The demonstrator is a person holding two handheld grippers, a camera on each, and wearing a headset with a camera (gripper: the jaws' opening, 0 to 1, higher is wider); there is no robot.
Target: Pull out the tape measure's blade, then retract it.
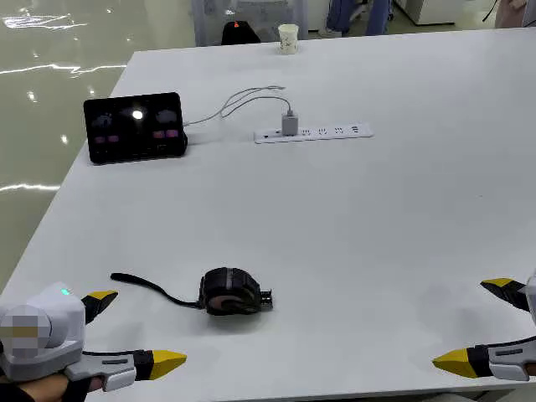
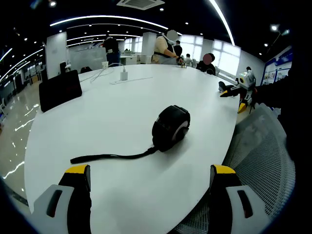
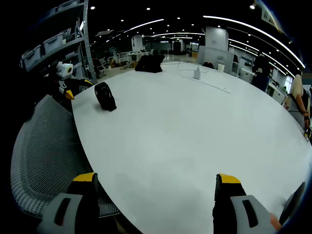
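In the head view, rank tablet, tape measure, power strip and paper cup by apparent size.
1. Tablet.
2. Tape measure and power strip, unsure: the strip is longer but thinner.
3. Paper cup, though farthest away.

Bright overhead strip lights, floor glare, sharp focus, fisheye-bent edges.

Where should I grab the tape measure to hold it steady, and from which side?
Probably clamp the left gripper across the rounded case of the tape measure, coming from the strap side. The strap trails towards that gripper, and the blade tip points the other way, left free for the right gripper.
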